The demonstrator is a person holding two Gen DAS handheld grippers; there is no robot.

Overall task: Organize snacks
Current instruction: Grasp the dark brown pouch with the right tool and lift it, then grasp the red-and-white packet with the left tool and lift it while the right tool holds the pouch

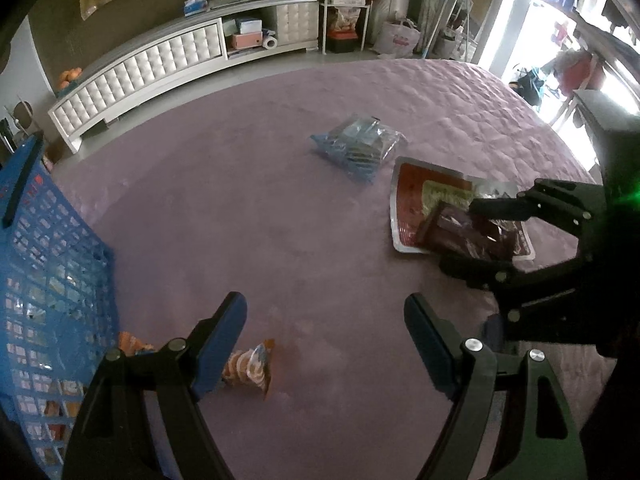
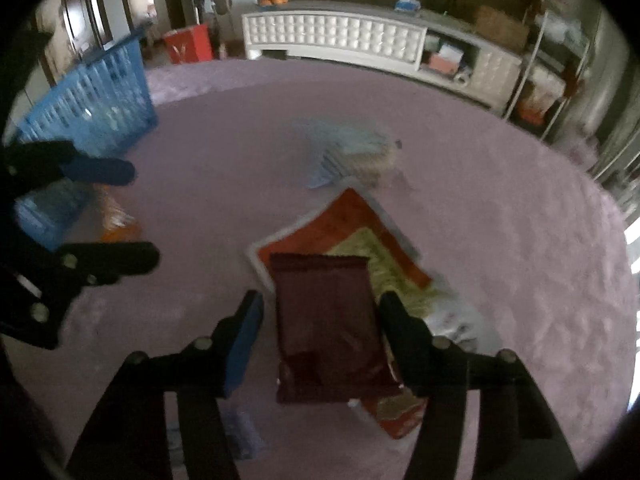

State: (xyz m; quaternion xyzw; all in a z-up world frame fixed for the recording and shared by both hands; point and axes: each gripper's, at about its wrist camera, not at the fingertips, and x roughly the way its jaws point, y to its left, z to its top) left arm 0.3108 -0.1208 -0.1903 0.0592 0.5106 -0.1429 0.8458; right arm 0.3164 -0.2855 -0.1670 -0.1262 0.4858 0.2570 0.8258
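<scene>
A dark maroon snack packet [image 2: 328,320] lies on top of a large red and green packet [image 2: 348,220] on the purple bedspread. My right gripper [image 2: 320,308] straddles the maroon packet; the right finger touches its edge, while a gap shows beside the left pad, so the jaws stand open. The left wrist view shows that gripper [image 1: 464,236] around the maroon packet [image 1: 460,236]. My left gripper [image 1: 324,312] is open and holds nothing. Just by its left finger lies a small orange packet [image 1: 248,364]. A blue-and-clear bag [image 1: 356,148] rests farther back. A blue basket [image 1: 52,280] stands at the left.
The purple bedspread [image 1: 280,220] ends at a floor strip before a long white cabinet [image 1: 140,68]. A wire shelf [image 1: 344,8] and bags stand beyond the far right corner. A red bin [image 2: 188,42] sits on the floor behind the basket [image 2: 92,108].
</scene>
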